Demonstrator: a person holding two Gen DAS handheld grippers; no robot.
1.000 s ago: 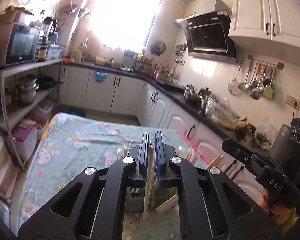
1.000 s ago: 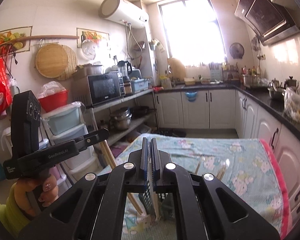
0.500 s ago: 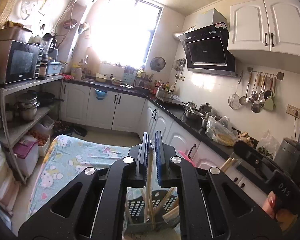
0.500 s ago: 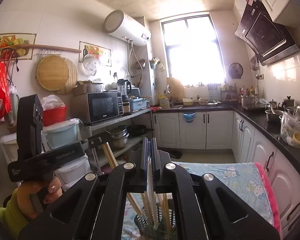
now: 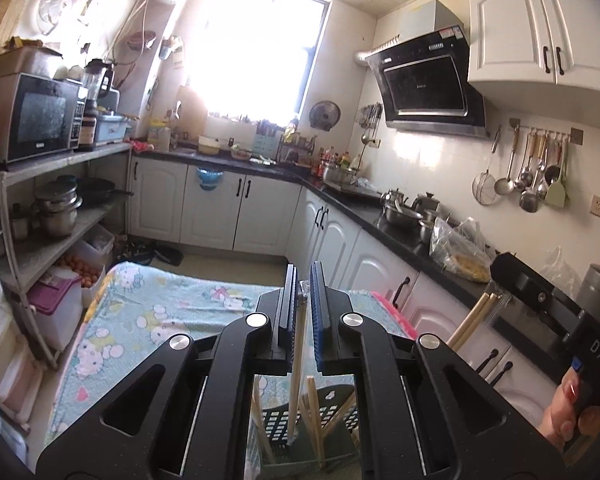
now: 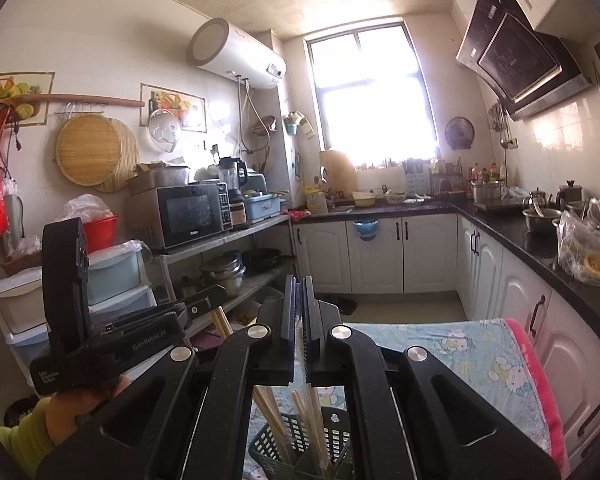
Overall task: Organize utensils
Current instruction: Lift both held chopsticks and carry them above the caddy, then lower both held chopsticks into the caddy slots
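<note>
Here, at the left of the right wrist view, a person's hand [image 6: 76, 408] grips the left tool [image 5: 302, 280], whose tip is clamped on a pair of wooden chopsticks [image 6: 221, 321]. In its own view that tool pinches a plastic-wrapped pair hanging straight down toward the dark slotted basket [image 5: 332, 396] at the bottom centre. The basket stands on the cartoon-print tabletop [image 5: 172, 312] and holds several other chopsticks, leaning. Further right, the right tool [image 6: 299, 284] is shut on a clear-wrapped chopstick pair [image 6: 313, 412] — it hangs over the same basket, with the counter cabinets at far right.
</note>
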